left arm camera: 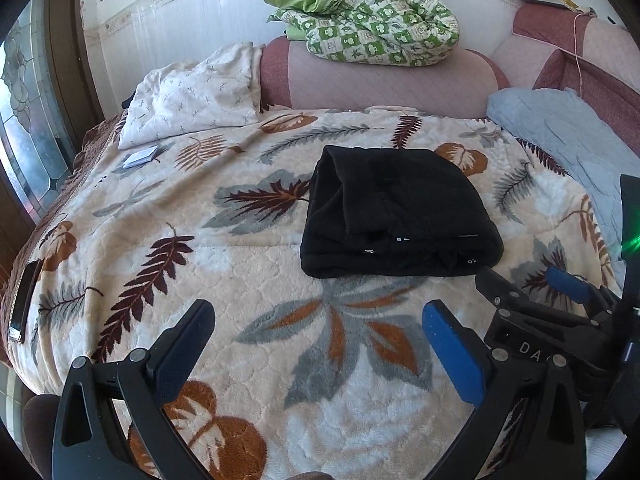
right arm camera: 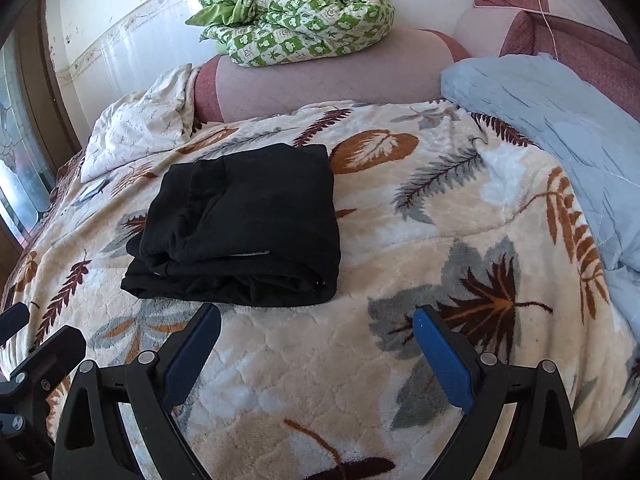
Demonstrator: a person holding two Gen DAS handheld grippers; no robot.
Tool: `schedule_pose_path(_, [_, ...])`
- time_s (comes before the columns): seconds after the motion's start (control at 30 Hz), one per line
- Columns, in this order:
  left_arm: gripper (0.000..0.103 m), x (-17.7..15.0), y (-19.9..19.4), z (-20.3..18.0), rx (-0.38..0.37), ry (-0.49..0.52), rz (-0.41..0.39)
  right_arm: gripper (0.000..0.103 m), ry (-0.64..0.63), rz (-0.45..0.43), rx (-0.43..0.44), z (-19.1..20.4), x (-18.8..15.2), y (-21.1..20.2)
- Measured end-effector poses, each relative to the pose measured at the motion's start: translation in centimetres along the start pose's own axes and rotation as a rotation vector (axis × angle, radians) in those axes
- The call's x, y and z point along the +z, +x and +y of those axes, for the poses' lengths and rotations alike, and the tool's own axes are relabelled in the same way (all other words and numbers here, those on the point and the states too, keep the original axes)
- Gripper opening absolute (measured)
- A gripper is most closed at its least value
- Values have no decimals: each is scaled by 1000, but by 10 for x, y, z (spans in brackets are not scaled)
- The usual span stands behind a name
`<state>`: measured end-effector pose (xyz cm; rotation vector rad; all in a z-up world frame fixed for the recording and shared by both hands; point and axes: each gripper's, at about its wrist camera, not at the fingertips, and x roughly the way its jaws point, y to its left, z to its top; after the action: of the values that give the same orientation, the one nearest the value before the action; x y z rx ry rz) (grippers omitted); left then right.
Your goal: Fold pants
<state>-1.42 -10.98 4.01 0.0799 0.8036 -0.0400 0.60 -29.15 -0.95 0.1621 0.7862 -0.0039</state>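
Black fleece pants [left arm camera: 396, 216] lay folded at 12 o'clock — folding looked finished; left gripper [left arm camera: 320, 344] and right gripper [right arm camera: 316, 348] gaped empty — next, withdraw.

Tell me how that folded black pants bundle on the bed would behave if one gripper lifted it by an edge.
The folded black fleecy pants bundle would probably sag and unfold, since its stacked layers lie loose. It looks soft and thick, so likely light yet bulky. Pushed, it would probably drag on the plush leaf-patterned blanket.
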Motion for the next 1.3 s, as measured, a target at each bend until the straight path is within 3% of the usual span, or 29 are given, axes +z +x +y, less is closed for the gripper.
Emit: schedule_pose_path(1.3, [103,-9,18,-3,-36,5,86,99,-3,58,-7,2,-6,17])
